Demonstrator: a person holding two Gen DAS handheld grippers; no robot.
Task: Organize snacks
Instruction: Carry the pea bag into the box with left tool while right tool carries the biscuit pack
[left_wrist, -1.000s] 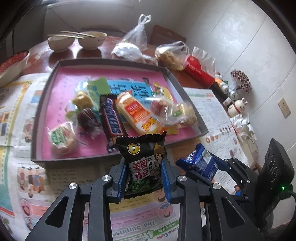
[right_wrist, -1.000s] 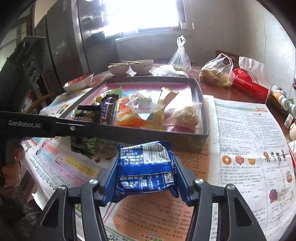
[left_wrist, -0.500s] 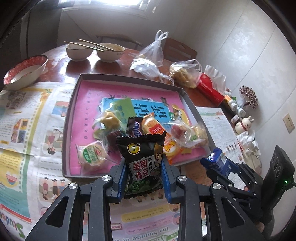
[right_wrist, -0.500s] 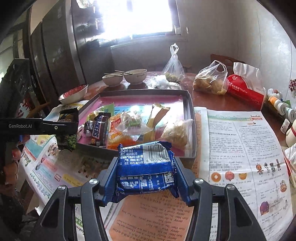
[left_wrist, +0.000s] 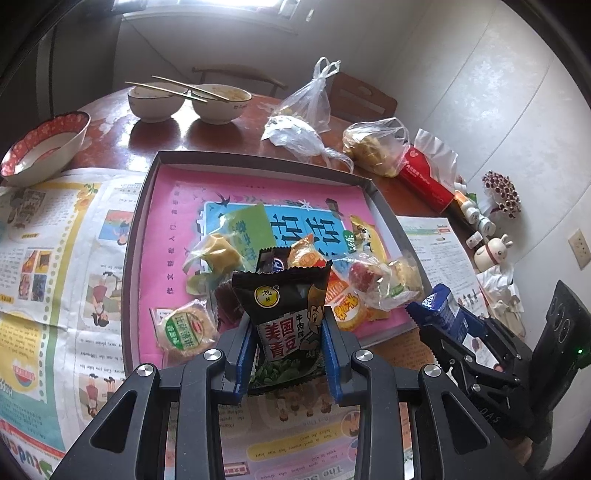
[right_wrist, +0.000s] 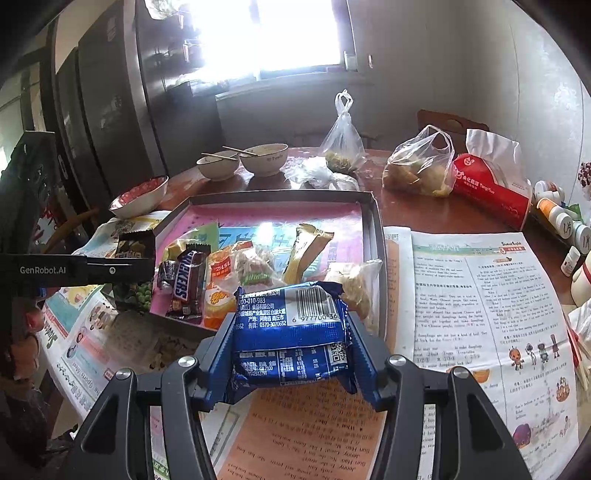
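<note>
My left gripper (left_wrist: 288, 354) is shut on a black packet of green peas (left_wrist: 286, 314), held upright in the air just short of the near edge of the grey tray (left_wrist: 133, 240). My right gripper (right_wrist: 291, 343) is shut on a blue snack packet (right_wrist: 290, 332), barcode side up, above the newspaper in front of the tray (right_wrist: 376, 229). In the left wrist view the right gripper (left_wrist: 439, 314) and its blue packet (left_wrist: 439, 308) show at the right. The right wrist view has the pea packet (right_wrist: 135, 273) at the left. Several snacks lie on the tray's pink liner, among them a Snickers bar (right_wrist: 186, 280).
Newspaper (right_wrist: 480, 314) covers the near table. Two bowls with chopsticks (left_wrist: 188, 98), a red-patterned bowl (left_wrist: 44, 147), plastic bags (left_wrist: 314, 122) and a red tissue pack (right_wrist: 491, 188) stand beyond the tray. Small bottles and a rabbit figure (left_wrist: 491, 253) line the right wall.
Both grippers have lifted and pulled back from the tray with their packets still held; the tray and far table now sit lower and smaller in both views.
</note>
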